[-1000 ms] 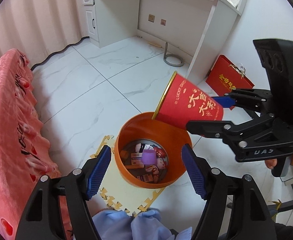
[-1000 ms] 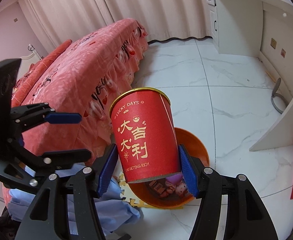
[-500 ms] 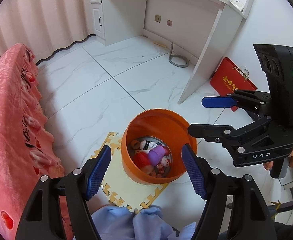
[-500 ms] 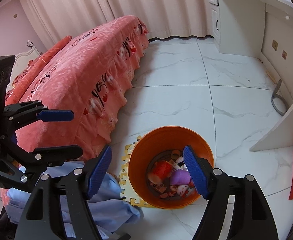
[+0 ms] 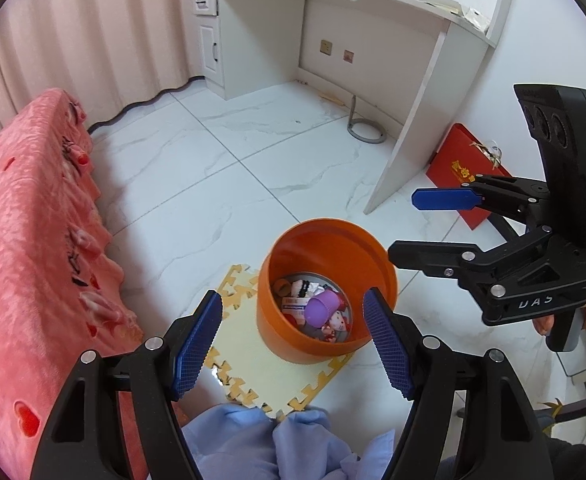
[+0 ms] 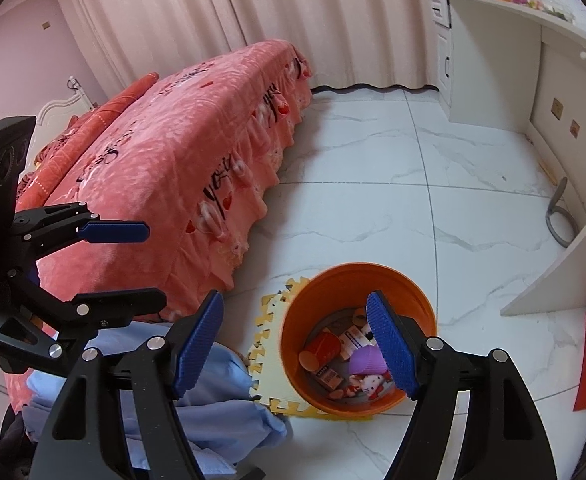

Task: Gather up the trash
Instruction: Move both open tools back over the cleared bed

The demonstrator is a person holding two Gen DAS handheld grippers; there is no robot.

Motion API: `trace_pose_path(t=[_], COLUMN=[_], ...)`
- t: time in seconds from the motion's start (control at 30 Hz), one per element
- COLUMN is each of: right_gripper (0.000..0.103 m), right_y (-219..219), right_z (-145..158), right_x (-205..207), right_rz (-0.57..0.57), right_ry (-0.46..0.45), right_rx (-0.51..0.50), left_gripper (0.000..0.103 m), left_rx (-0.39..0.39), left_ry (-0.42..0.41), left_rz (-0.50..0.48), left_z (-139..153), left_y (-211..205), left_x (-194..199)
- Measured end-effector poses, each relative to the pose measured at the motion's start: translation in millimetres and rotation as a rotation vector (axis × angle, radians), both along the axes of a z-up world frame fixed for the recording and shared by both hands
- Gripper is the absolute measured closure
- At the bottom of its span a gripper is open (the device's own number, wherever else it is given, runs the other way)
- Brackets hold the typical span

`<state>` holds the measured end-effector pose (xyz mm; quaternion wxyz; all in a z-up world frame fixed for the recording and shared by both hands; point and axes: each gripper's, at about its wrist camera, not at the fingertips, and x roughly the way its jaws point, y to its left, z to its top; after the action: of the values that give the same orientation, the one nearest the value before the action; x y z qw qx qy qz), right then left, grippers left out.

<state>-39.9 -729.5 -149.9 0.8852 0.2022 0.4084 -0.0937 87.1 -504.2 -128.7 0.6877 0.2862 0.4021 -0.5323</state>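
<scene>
An orange bin stands on a yellow foam mat on the white floor. Inside it lie a red can, a purple cup and several small packets and toys. My left gripper is open and empty, above the bin's near side. My right gripper is open and empty, above the bin. The right gripper also shows at the right of the left wrist view; the left gripper also shows at the left of the right wrist view.
A bed with a pink cover stands left of the bin. A white desk stands at the back right, with a red gift bag leaning at its side. Blue cloth lies near me.
One second ago my right gripper held the red can tilted over the bin. It opened, and the can now lies inside the bin. Both grippers have risen and drawn back.
</scene>
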Motion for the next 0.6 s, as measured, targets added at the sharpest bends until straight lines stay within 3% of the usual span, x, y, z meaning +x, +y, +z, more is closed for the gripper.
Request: trace_pose_path(t=[0.03, 0.3, 0.37, 0.6], right_gripper=[0.029, 0.029, 0.023, 0.022], right_y=[2.7, 39.7, 53.9, 109.8], right_z=[3.3, 31.0, 38.2, 65.4], right_x=[-0.7, 9.9, 14.6, 35.4], right_rz=[0.005, 0.069, 0.095, 0.201], right_ry=[-0.006, -0.042, -0.055, -0.106], right_rx=[-0.002, -0.017, -0.022, -0.032], left_gripper=[0.023, 0.022, 0.021, 0.018], left_rx=[-0.004, -0.041, -0.05, -0.104], left_ry=[-0.005, -0.035, -0.05, -0.092], left_rz=[0.006, 0.082, 0.105, 0.228], left_z=[2.0, 25.2, 32.5, 62.6], left_y=[2.9, 45.8, 59.7, 121.0], left_x=[0.4, 7.9, 8.1, 12.4])
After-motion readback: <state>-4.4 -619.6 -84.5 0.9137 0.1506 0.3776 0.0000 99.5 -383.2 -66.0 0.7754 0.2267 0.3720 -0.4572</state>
